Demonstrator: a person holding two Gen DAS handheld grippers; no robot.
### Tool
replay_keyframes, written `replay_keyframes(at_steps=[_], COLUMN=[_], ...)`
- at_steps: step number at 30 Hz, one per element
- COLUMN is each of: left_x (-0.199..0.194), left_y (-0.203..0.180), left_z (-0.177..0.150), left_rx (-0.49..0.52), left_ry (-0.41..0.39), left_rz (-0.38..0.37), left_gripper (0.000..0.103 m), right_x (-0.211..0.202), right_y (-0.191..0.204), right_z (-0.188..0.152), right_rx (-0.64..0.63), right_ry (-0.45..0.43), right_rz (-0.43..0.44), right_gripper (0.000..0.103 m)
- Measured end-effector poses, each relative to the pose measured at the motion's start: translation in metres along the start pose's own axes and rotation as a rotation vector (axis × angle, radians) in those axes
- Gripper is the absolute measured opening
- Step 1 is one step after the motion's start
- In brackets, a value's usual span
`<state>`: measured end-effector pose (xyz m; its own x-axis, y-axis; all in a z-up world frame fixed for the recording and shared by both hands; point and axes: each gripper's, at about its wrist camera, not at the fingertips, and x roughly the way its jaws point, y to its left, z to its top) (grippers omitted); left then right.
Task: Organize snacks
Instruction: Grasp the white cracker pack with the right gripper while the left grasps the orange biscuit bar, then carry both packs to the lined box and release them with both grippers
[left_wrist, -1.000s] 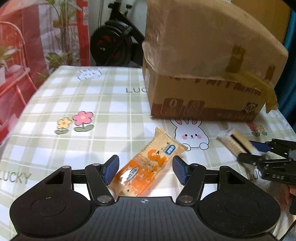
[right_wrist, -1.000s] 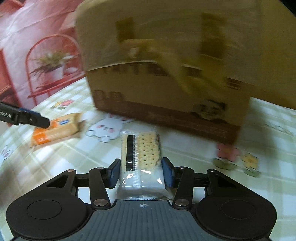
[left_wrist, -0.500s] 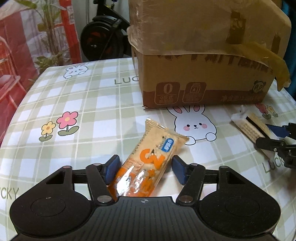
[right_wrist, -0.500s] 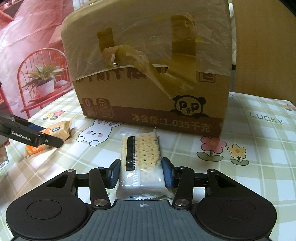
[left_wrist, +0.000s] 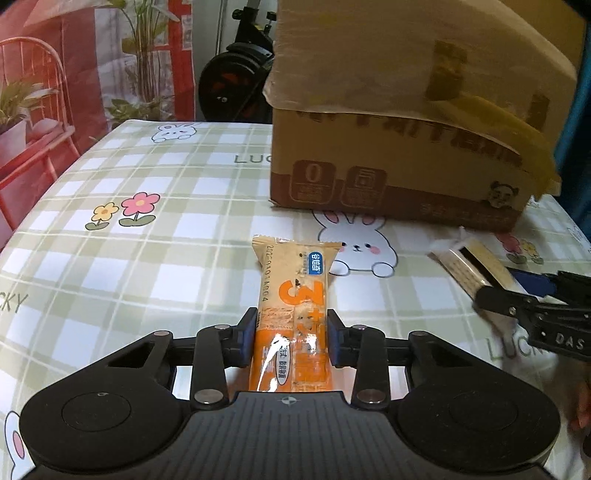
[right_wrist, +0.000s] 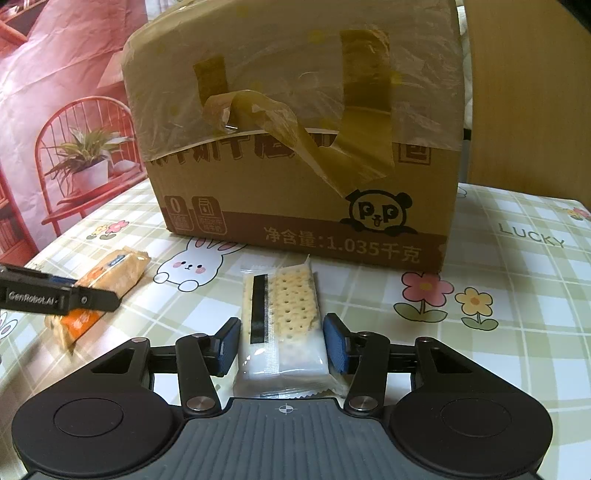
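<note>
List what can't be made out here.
- Cardboard box: its top and contents are cut off by the frame edge in both wrist views.
- Orange snack pack: near end hidden by the left gripper body.
- Cracker pack: underside contact with the tablecloth hidden in the right gripper view.

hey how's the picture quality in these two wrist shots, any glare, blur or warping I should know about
Left wrist view: sharp; glare streak on the orange snack pack between the left hand-held gripper pads; fisheye bends the table edges. Right wrist view: also sharp; sheen on the cardboard box tape and the cracker pack in the right hand-held gripper; corners vignetted.
</note>
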<state>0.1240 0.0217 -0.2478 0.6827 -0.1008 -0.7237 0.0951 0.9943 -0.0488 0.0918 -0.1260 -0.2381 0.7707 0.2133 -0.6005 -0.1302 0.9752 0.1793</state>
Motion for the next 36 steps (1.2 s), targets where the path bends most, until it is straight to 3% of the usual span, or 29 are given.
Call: replay_keyframes(at_steps=[19, 32, 36], left_x=[-0.014, -0.037, -0.046], left_y=[-0.007, -0.005, -0.005], left_z=[-0.013, -0.005, 0.002], left_rx=[0.042, 0.011, 0.010], left_ry=[-0.042, -0.102, -0.137], left_rz=[0.024, 0.001, -0.011], left_gripper=[0.039, 0.039, 0.039], right_x=[-0.007, -0.024, -0.038], right_y=[-0.001, 0.004, 0.001], right_z=[-0.003, -0.006, -0.009], right_rx=[0.010, -0.027, 0.018], right_ry=[-0.017, -0.078, -0.081], right_rz=[0.022, 0.038, 0.068], right_gripper=[0.043, 0.043, 0.043])
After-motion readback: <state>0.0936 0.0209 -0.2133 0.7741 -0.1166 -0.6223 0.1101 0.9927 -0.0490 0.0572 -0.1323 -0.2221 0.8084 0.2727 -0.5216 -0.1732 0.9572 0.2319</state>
